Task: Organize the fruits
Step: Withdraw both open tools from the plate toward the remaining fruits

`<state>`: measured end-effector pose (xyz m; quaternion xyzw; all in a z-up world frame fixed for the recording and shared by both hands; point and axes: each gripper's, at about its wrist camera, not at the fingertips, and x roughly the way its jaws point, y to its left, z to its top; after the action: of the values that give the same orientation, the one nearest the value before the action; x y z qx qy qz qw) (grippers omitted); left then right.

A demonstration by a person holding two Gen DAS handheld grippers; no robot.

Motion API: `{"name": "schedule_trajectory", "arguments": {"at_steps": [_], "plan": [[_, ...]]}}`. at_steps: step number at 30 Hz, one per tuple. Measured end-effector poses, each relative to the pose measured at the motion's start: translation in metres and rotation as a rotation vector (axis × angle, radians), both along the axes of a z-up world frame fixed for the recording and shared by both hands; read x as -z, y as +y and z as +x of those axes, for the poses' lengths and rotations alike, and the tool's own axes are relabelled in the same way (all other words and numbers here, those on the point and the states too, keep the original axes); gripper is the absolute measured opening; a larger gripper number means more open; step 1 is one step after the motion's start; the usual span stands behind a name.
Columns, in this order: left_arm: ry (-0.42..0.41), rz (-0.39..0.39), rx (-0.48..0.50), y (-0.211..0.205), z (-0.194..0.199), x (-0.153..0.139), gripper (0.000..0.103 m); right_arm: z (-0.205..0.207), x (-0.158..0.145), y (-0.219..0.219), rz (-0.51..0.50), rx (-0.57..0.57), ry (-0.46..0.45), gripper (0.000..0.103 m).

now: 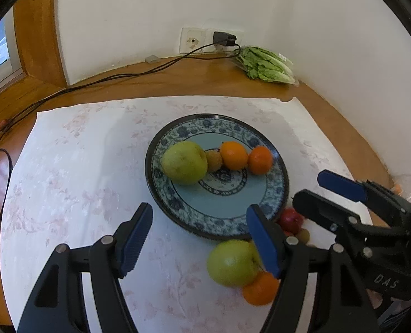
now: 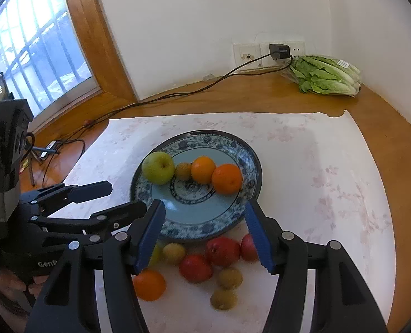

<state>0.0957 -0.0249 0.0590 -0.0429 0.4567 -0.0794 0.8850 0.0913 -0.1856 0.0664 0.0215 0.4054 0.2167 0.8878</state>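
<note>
Now both claws gape empty: left gripper point(image 1: 200, 238), right gripper point(image 2: 204, 236). Round blue-patterned ceramic plate point(image 2: 250, 194) holds four fruits in a row; loose red apples point(image 2: 222, 251) wait just beside its near rim.

Bagged lettuce point(image 2: 327, 76) in wall corner; charger point(image 2: 280, 51) plugged in socket, cable point(image 2: 177, 95) across wooden top.

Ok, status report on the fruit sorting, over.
Left gripper and right gripper open, empty. Plate holds four fruits in a row. Loose fruit pile waits on the cloth. Nothing blocking.
</note>
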Motion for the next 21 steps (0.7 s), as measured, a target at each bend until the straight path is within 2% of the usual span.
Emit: {"name": "schedule_trajectory", "arguments": {"at_steps": [12,21], "plan": [[0.0,-0.005,-0.018,0.008,-0.026,-0.008,0.075,-0.036,0.0,-0.003,0.019,0.005,0.018,0.061],[-0.001,0.017,0.013,0.007,-0.041,-0.008,0.075,-0.051,0.007,-0.016,0.04,0.048,0.042,0.061]]}}
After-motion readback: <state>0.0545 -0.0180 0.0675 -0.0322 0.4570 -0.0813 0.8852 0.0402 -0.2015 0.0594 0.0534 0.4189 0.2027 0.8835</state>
